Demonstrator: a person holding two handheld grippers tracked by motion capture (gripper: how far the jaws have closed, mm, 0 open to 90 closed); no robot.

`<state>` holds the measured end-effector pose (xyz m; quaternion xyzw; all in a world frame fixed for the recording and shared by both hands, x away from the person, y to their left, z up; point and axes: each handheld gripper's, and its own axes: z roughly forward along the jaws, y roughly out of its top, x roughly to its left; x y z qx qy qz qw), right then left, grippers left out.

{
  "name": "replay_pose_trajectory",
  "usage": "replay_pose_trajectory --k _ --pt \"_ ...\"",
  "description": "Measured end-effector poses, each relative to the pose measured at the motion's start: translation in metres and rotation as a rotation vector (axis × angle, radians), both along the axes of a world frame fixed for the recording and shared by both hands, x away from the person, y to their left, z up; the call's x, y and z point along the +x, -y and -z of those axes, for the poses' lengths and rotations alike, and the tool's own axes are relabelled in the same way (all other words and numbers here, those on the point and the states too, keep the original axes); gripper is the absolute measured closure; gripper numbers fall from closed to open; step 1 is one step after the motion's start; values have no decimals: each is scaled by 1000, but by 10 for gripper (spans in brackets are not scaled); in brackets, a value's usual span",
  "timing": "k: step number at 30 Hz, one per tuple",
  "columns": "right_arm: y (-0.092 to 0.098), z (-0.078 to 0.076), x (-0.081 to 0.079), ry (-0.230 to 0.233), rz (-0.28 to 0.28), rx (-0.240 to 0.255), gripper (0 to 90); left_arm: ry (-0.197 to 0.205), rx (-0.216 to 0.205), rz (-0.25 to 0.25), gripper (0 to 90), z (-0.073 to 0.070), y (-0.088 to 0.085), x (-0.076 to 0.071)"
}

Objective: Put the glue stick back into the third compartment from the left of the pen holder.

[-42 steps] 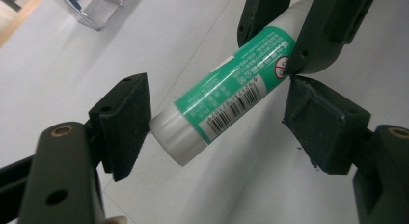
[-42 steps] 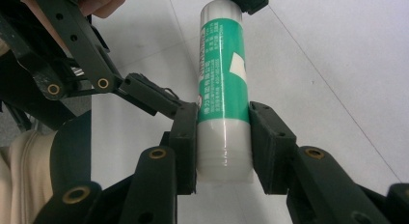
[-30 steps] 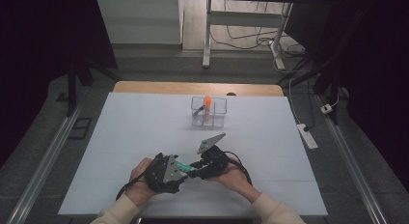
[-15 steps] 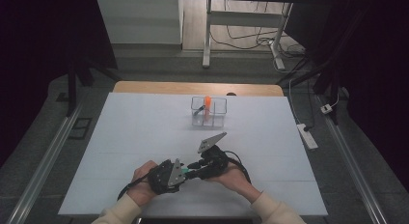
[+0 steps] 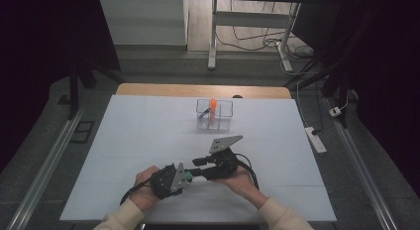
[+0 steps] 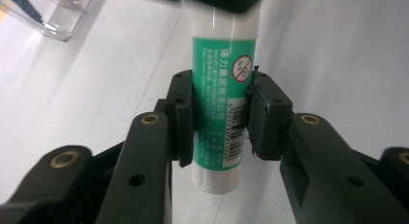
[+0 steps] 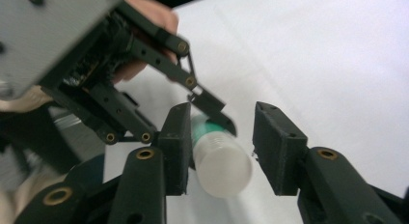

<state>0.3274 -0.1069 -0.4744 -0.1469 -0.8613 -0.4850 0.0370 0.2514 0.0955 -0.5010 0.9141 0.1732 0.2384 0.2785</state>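
Here the two hand-held grippers meet nose to nose low over the near part of the white tabletop (image 5: 148,141), with a glue stick (image 6: 219,113) spanning the short gap between them.

In the left gripper view the left hand-held gripper (image 6: 219,120) has its two black pads pressed against opposite sides of the glue stick's green-labelled barrel, a little above the white bottom end, which points back toward the camera. The jaws have just been closing, and they now clamp the tube with no gap at either pad. The stick runs straight out along the line of the jaws, and its far end disappears into a dark, blurred shape at the top of that view.

In the right gripper view the right hand-held gripper (image 7: 219,147) stands partly open around the stick's pale translucent cap end. Its jaws have just been opening: the cap lies against the left pad, while the right pad stands clear of it with bare tabletop showing between. Beyond the cap, the left hand-held gripper's linkage and the hand holding it are in sight.

From the high view, the left hand-held gripper (image 5: 184,174) and the right hand-held gripper (image 5: 197,165) sit just beside each other, the green of the glue stick (image 5: 188,173) between them. A clear container (image 5: 214,116) with an orange item stands well apart, farther up the tabletop.
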Motion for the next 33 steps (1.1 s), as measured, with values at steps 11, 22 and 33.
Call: replay_pose_trajectory --k 11,22,33 --pt "7 -5 0 88 43 56 478 -5 -78 -54 652 -5 -12 5" --pt "6 -4 -1 99 32 51 440 -13 -161 -86 652 -11 -23 8" --pt "1 2 -3 91 20 43 419 3 -185 -78 652 -10 -18 6"
